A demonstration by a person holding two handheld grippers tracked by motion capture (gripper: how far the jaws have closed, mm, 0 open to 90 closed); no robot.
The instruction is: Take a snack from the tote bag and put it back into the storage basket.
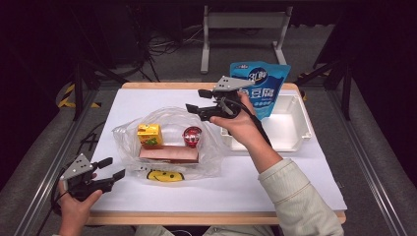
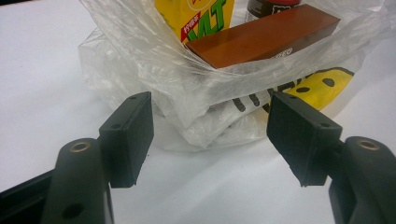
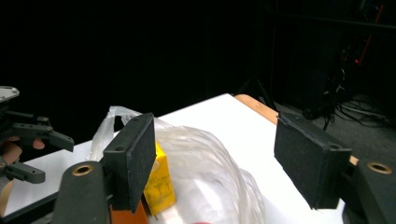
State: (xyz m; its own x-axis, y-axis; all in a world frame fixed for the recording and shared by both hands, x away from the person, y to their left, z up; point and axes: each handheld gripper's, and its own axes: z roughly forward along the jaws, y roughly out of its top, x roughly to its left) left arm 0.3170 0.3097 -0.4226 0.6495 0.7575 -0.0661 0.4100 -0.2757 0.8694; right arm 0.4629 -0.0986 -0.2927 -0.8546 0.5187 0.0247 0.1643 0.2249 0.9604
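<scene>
Clear plastic bag (image 1: 169, 140) at frame centre, between two opened grippers

Left gripper (image 1: 114, 168) is held agape, empty, at lower left just beside the bag's edge; right gripper (image 1: 195, 101) is spread wide, empty, above the bag's upper right.

black grippers (image 1: 199, 105), grey plates, cream sleeve (image 1: 295, 196)

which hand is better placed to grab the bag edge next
Left. The left gripper sits low at the bag, its open jaws facing the near edge with the crumpled plastic just ahead. The right gripper hangs above the bag's far side, jaws open and empty.
</scene>
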